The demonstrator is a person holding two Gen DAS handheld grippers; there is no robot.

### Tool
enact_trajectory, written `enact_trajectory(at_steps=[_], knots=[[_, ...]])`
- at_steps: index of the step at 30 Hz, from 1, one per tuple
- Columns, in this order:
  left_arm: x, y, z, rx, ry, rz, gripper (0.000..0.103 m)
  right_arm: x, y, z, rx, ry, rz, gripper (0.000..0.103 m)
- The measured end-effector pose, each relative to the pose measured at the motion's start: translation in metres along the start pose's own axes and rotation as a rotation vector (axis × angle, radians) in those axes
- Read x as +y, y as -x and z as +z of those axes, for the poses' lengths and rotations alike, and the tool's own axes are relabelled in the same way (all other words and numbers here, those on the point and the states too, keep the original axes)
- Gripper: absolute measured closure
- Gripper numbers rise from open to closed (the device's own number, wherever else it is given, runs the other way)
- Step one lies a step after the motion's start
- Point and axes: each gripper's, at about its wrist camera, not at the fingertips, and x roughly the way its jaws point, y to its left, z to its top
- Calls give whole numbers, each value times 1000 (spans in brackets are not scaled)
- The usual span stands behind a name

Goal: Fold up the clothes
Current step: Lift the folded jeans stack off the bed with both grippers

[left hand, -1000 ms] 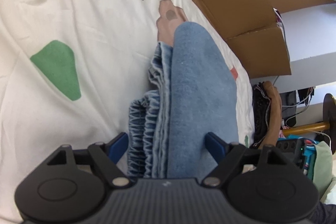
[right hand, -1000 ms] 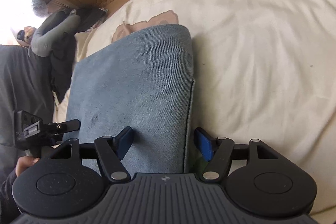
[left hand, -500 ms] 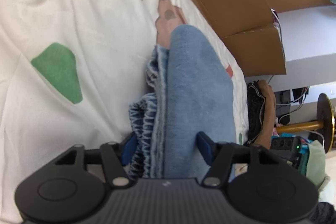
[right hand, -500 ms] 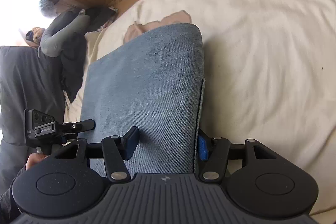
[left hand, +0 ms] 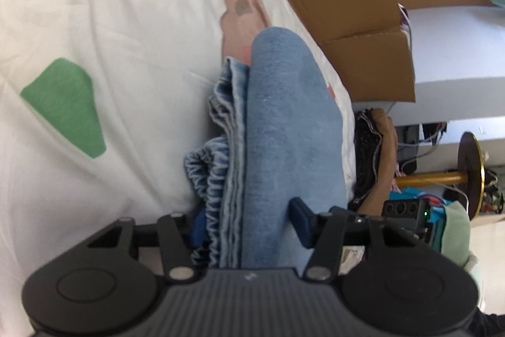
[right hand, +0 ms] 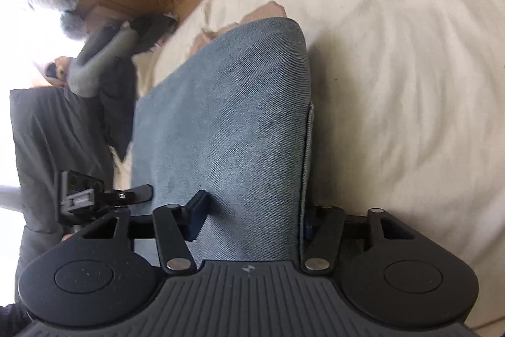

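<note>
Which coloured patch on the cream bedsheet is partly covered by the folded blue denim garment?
The pale pink-brown patch on the cream bedsheet: the folded blue denim garment overlaps its near end. The green patch lies apart.

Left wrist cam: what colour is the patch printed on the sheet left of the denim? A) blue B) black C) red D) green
D: the patch on the white sheet, left of the folded denim, is plainly green.
</note>
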Motion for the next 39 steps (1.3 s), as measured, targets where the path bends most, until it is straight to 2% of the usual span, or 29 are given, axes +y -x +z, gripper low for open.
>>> enact_trajectory(at_steps=[7,10,14,20,28,33,39], knots=[[3,-13,1,42,-1,4,29,-12,-2,-15,-31,-27,33,42],[-3,-19,2,55,-27,21,27,-13,-10,-14,-17,-32,47,39],[-6,-15,1,47,-19,28,40,-10,-12,-12,-14,-5,40,45],[-13,-8,-3,24,-26,47,49,-1,-5,-14,-29,19,32,55],[-24,6,-10,15,-3,78,54,17,6,-16,-40,17,13,59],[-35,16,-14,15,22,106,54,32,12,-15,-14,29,-9,59],[-58,37,-11,-11,24,89,55,55,33,-5,-4,63,-7,59]])
